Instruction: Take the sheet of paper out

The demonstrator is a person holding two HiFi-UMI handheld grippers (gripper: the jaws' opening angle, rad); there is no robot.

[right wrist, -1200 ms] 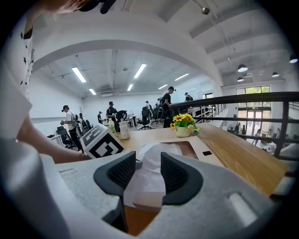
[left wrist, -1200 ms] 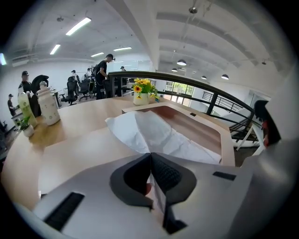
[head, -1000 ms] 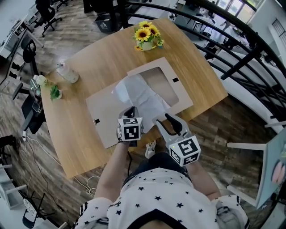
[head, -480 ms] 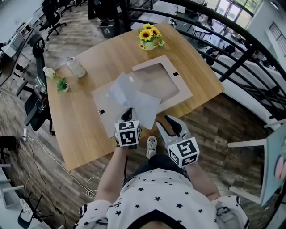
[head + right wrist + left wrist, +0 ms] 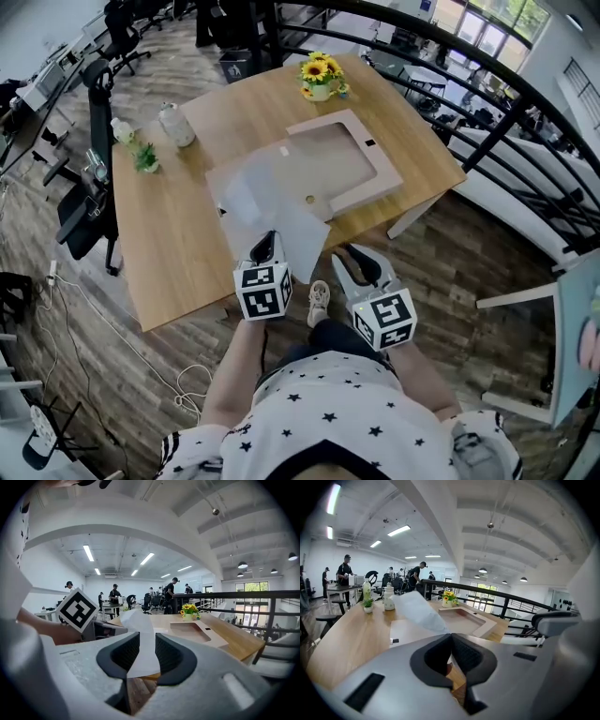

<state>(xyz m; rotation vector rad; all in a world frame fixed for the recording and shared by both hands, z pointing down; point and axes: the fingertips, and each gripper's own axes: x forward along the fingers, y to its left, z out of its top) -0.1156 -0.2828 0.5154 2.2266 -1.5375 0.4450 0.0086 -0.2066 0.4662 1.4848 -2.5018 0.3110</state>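
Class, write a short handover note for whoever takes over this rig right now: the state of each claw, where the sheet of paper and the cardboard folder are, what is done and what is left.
Left claw: shut on the near edge of the sheet of paper.
Right claw: jaws closing with the sheet between them, pads not yet pressing on it.
Cardboard folder: lies open on the table.
Done: the sheet is lifted up off the folder, and its far part hangs above the flat half.
Left: probably draw the sheet fully clear of the folder and put it down.
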